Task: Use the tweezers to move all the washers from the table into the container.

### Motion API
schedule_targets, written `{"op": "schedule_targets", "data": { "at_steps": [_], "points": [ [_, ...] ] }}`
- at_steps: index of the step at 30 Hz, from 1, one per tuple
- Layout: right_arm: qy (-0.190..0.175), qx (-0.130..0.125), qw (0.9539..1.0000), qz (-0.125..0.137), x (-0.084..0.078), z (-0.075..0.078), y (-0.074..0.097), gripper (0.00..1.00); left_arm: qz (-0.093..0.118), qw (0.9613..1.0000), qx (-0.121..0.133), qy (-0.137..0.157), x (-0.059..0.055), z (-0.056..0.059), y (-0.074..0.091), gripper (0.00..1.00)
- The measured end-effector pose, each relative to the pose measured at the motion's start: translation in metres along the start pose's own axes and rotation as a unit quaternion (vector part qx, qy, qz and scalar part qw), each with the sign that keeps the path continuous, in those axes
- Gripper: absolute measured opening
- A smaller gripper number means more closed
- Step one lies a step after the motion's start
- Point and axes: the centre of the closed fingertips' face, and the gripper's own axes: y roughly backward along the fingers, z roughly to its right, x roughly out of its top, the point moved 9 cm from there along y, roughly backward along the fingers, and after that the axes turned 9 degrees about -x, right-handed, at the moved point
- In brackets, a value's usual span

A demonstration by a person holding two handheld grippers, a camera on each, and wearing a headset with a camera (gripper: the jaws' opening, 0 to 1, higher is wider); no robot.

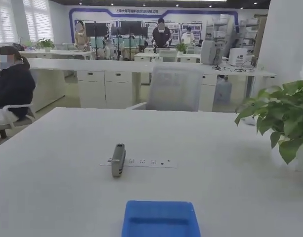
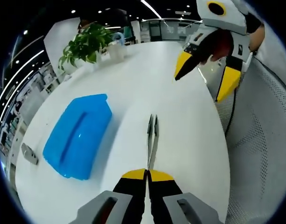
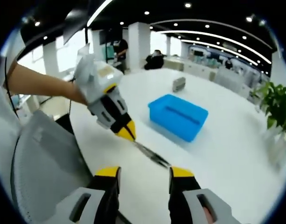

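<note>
1. Fingers [image 2: 133, 175] of the left gripper [image 2: 146, 172] are pinched together on the tweezers [image 2: 152, 135], which point up the centre of the left gripper view, over the white table [image 2: 180, 121].
2. Left of the tweezers sits the blue container [image 2: 77, 135]. At upper right, the right gripper [image 2: 198, 87] has its fingers apart.
3. In the head view, a grey block [image 1: 118, 159] lies left of centre. Small specks, apparently the washers [image 1: 146, 162], run in a row just right of it, and the blue container sits at the bottom edge.
4. A plant [image 1: 282, 116] stands at the right edge.
</note>
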Motion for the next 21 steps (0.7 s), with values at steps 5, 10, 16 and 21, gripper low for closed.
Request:
{"op": "schedule_targets", "data": {
  "at_steps": [5, 10, 16, 21],
  "points": [
    [-0.058, -0.021, 0.9981, 0.004, -0.003, 0.003, 0.012, 0.48, -0.010, 0.9999, 0.002, 0.011, 0.001, -0.005, 0.001, 0.00],
    [-0.065, -0.041, 0.9970, 0.008, -0.006, 0.006, 0.018, 0.54, -0.013, 0.9990, 0.007, 0.041, 0.000, -0.003, 0.005, 0.10],
    [-0.051, -0.051, 0.9974, 0.004, -0.007, 0.004, 0.017, 0.58, 0.031, 0.9909, 0.045, 0.123, 0.002, 0.003, 0.025, 0.28],
    [-0.070, -0.056, 0.9959, 0.012, -0.006, 0.008, 0.019, 0.63, 0.084, 0.9755, 0.085, 0.185, 0.003, 0.015, 0.049, 0.44]
  ]
}}
